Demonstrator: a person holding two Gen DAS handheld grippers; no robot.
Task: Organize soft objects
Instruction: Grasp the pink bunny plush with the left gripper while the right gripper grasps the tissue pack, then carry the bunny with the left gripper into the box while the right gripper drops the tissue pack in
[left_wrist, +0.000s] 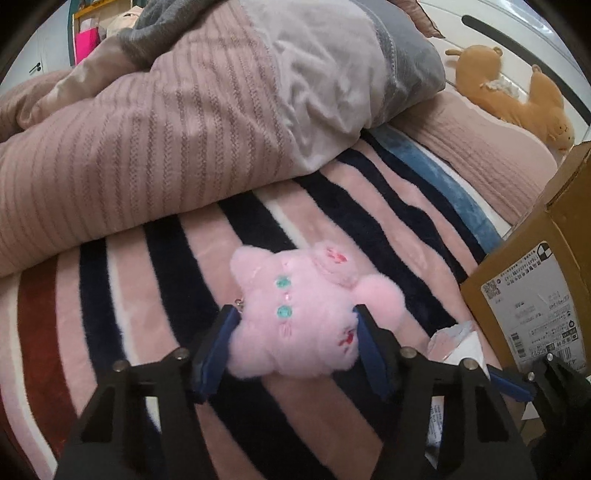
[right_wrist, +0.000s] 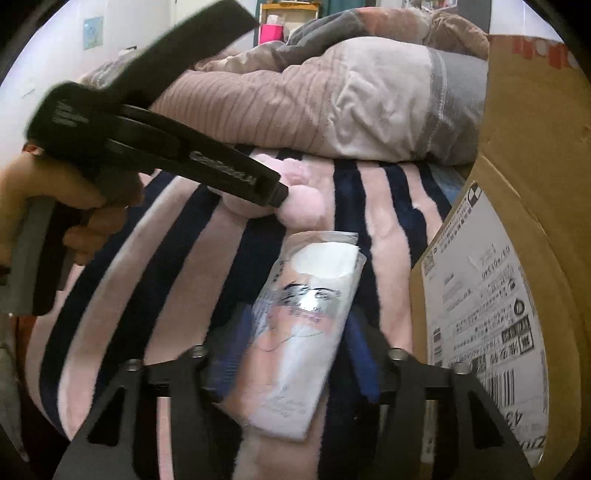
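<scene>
A pink plush toy (left_wrist: 299, 314) with green eyes lies on the striped blanket (left_wrist: 155, 280). My left gripper (left_wrist: 293, 317) has its blue pads on both sides of the toy and is shut on it. In the right wrist view the toy's pink foot (right_wrist: 301, 206) shows at the tip of the left gripper. My right gripper (right_wrist: 291, 328) is shut on a clear plastic packet (right_wrist: 303, 325) with soft pink and white contents, just above the blanket. The packet's corner also shows in the left wrist view (left_wrist: 454, 339).
A cardboard box (left_wrist: 532, 288) with a shipping label stands at the right, close to both grippers; it also shows in the right wrist view (right_wrist: 517, 258). A bunched pink and grey quilt (left_wrist: 166, 122) lies behind. A brown plush animal (left_wrist: 517, 92) lies far right on the bed.
</scene>
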